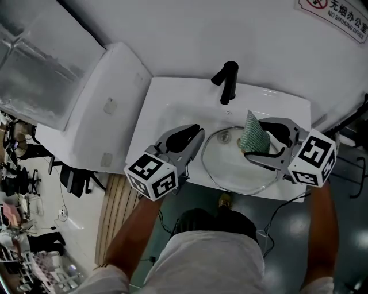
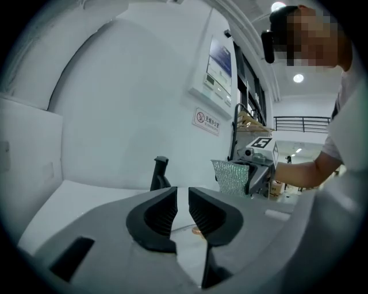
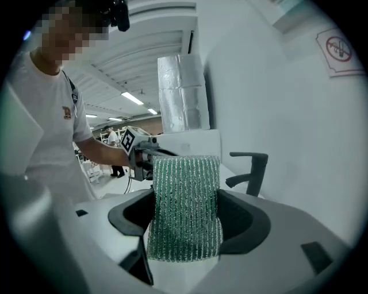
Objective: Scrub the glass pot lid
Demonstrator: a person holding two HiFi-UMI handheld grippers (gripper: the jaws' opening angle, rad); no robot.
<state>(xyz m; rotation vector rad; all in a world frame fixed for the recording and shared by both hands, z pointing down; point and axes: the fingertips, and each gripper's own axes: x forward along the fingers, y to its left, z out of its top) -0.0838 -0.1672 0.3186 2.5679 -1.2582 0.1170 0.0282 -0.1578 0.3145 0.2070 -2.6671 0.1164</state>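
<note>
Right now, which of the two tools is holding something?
The right tool: it grips a green scrubbing pad. The left tool has nothing between its jaws.

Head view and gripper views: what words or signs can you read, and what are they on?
"无烟办公室": wall sign, top right in the head view, its end clipped by the picture's edge.
"NO SMOKING OFFICE": same sign, line below.
Left gripper view: the wall sign and a poster above it are too small to read.
Right gripper view: the sign's no-smoking symbol shows, but its words are blurred.
</note>
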